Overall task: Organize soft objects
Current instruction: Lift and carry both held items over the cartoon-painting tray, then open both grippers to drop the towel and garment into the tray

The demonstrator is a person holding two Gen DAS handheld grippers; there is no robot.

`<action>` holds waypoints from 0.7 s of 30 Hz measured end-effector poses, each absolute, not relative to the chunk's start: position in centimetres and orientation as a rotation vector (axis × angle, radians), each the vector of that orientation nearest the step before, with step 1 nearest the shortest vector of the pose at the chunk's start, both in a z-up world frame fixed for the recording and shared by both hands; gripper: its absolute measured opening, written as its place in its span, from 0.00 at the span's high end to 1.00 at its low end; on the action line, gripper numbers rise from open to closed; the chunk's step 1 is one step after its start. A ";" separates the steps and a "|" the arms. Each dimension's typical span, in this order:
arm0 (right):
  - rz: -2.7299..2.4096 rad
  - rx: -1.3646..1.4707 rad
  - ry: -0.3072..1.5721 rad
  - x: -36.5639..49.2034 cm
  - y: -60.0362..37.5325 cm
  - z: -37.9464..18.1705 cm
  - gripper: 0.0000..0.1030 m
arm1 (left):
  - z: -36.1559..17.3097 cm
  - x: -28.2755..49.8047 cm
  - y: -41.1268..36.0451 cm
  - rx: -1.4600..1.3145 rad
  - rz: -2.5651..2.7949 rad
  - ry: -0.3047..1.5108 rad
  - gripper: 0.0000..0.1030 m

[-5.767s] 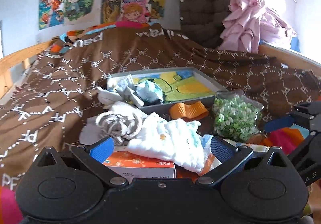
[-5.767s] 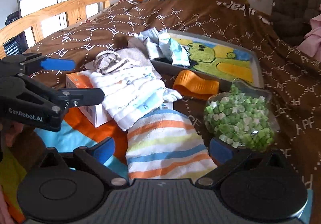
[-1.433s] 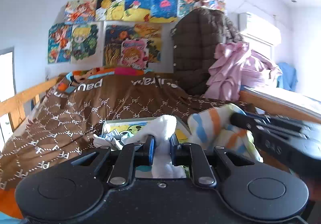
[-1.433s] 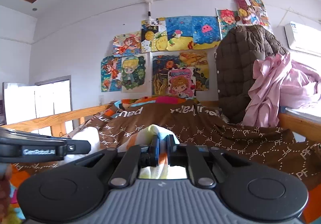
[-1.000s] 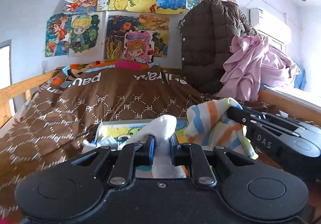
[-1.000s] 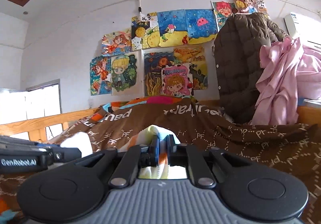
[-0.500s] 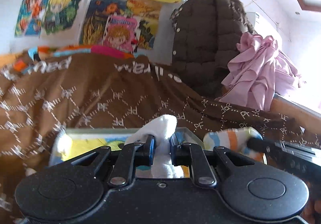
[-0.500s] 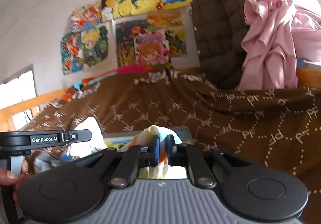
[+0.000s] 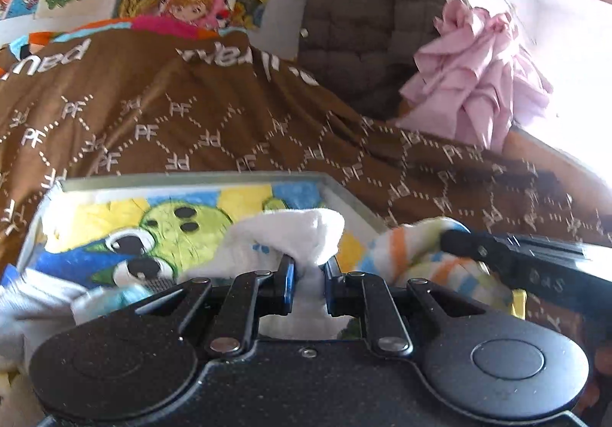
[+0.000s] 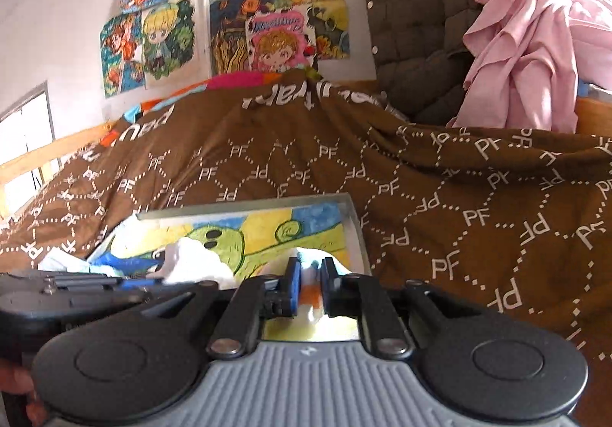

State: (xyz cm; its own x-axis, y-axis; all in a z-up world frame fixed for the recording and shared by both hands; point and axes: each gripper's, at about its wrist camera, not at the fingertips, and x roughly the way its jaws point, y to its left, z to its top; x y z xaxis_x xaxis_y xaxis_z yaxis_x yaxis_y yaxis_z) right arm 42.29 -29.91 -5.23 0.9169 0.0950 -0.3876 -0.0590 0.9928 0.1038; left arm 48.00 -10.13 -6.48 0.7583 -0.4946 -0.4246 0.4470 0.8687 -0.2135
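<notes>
While the left tongs (image 9: 309,283) are pinching a bunched white cloth with small blue marks (image 9: 294,235) between their blue pads, the cloth is hanging over the shallow grey metal tray (image 9: 352,203) whose floor is carrying a yellow, green and blue cartoon picture. Just beside it, the right tongs (image 10: 310,287) are holding a soft folded cloth striped in orange, blue and yellow (image 9: 411,255) over the tray's right end; their jaws have just been easing apart, yet the striped fabric is sitting between the pads and filling the gap. A few crumpled white and pale-blue cloths (image 10: 67,260) are lying at the tray's left end. Everything is resting on a bed under a brown quilt printed with white "PF" diamonds (image 10: 420,174), edged by a pale wooden rail (image 10: 49,147). Behind, a brown quilted jacket (image 10: 417,17) and a pink garment (image 10: 535,40) are hanging, and bright cartoon drawings (image 10: 237,2) are covering the white wall.
</notes>
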 end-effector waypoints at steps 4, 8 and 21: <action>0.082 0.088 0.408 42.1 -29.7 -5.3 0.80 | -7.4 47.6 -10.6 -0.092 -0.527 0.560 0.84; 0.083 0.102 0.415 41.8 -29.7 -5.3 0.69 | -7.6 47.5 -10.5 -0.097 -0.527 0.581 0.83; 0.085 0.090 0.373 40.1 -29.8 -4.3 0.38 | -7.1 45.5 -9.3 -0.153 -0.462 0.567 0.50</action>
State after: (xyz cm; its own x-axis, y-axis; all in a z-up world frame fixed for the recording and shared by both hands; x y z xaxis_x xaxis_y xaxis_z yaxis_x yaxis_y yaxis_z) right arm 40.12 -29.84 -4.32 0.9276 0.0993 -0.3600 -0.0662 0.9925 0.1030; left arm 45.46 -9.27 -7.09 0.7447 -0.4615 -0.4822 0.3786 0.8870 -0.2642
